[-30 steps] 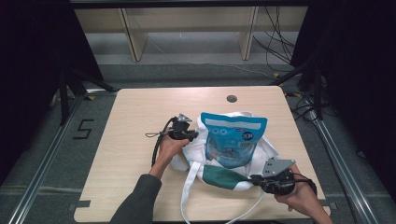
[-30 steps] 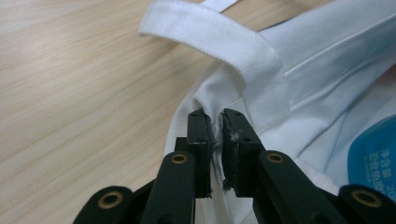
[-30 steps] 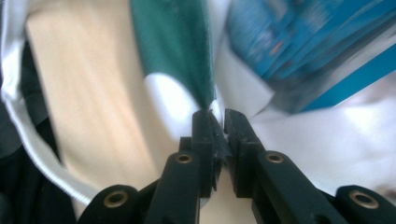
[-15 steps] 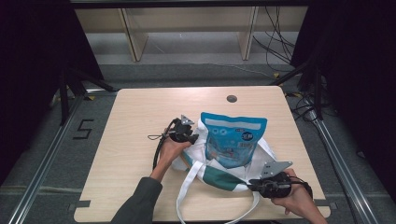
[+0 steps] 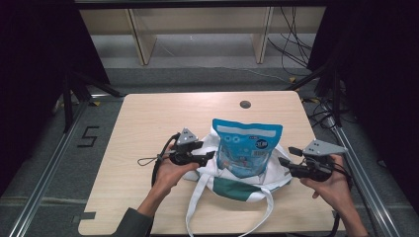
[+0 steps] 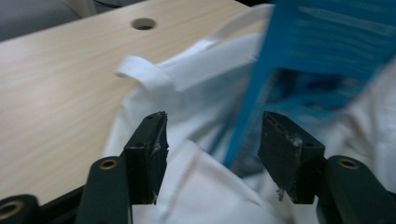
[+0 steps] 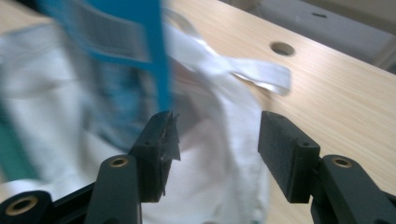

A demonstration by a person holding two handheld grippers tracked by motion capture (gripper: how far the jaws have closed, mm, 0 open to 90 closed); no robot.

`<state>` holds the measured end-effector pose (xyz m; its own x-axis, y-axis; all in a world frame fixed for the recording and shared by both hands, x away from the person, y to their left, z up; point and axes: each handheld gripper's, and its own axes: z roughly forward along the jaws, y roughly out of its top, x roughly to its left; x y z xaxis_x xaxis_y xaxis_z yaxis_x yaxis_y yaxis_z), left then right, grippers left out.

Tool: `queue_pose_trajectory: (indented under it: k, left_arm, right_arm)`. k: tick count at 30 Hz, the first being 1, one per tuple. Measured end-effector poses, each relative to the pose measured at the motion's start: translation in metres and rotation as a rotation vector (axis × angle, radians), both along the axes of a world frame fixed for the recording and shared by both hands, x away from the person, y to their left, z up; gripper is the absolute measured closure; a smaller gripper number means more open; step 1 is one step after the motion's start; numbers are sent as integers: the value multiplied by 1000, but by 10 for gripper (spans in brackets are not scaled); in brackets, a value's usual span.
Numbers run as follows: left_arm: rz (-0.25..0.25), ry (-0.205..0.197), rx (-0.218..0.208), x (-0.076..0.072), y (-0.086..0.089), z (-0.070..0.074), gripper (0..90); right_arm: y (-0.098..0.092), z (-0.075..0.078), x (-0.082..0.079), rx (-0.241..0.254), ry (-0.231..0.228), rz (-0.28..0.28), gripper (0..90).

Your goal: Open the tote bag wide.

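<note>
1. Where the worktop (image 5: 138,118) runs out at far left, a "5" mark (image 5: 88,137) sits on the floor.
2. Left hand (image 5: 168,173) holds the left gripper (image 5: 210,156) at the left edge of the bag (image 5: 232,185). Grey plate on top; cable loops off to the left on the wood.
3. Left gripper view: jaws wide apart, nothing clamped. White cloth of the bag (image 6: 196,186) lies between and below them; the pouch (image 6: 327,51) edge stands just inside the right jaw. Contact with either jaw: cannot tell.
4. Bag is white with a green panel, lying flat at centre, near the front edge. Its straps (image 5: 197,207) trail toward the person.
5. Pouch (image 5: 245,145), blue, stands in the bag's mouth, top half above the cloth.
6. Round hole (image 5: 245,104) in the worktop, behind the pouch.
7. Right hand (image 5: 333,185) holds the right gripper (image 5: 282,161) just beside the bag's right edge, pointing left.
8. Right gripper view: jaws wide apart, empty. White cloth (image 7: 219,140) between them; blurred pouch (image 7: 121,42) by the left jaw.
</note>
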<state>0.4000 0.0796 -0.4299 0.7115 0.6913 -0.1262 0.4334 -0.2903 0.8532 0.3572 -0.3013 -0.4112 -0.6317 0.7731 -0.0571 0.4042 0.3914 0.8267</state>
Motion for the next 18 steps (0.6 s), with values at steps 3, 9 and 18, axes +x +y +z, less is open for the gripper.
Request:
queue_pose_trajectory:
  k: [3, 9, 18]
  left_arm:
    - [-68, 22, 23, -19, -7, -9, 463]
    - [-184, -24, 138, -35, -24, -26, 745]
    - [-208, -46, 316, -33, -34, -59, 837]
  right_arm:
    - [1, -10, 19, -27, 5, -12, 530]
    - [7, -20, 45, -66, -61, 19, 752]
    - [15, -61, 108, -173, 27, -68, 883]
